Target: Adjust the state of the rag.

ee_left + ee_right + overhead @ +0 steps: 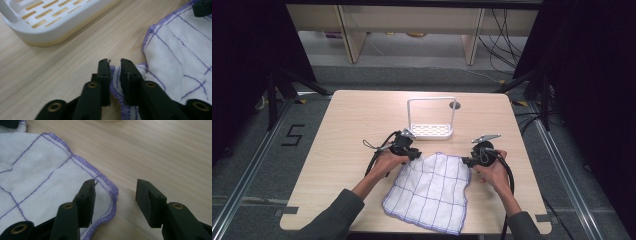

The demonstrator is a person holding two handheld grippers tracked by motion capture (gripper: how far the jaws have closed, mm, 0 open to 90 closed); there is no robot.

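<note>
Your left gripper [115, 65] pinches the cloth [432, 187] corner, while your right gripper [116, 195] straddles the other far corner, jaws half open

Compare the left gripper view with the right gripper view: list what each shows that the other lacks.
Left gripper view alone: the white rack with its slotted base, and the left claw shut on the cloth's purple hem. Right gripper view alone: the right claw open, one finger over the cloth corner, the other over bare wood. Both share: the white cloth with purple grid lines and the wooden table.
</note>
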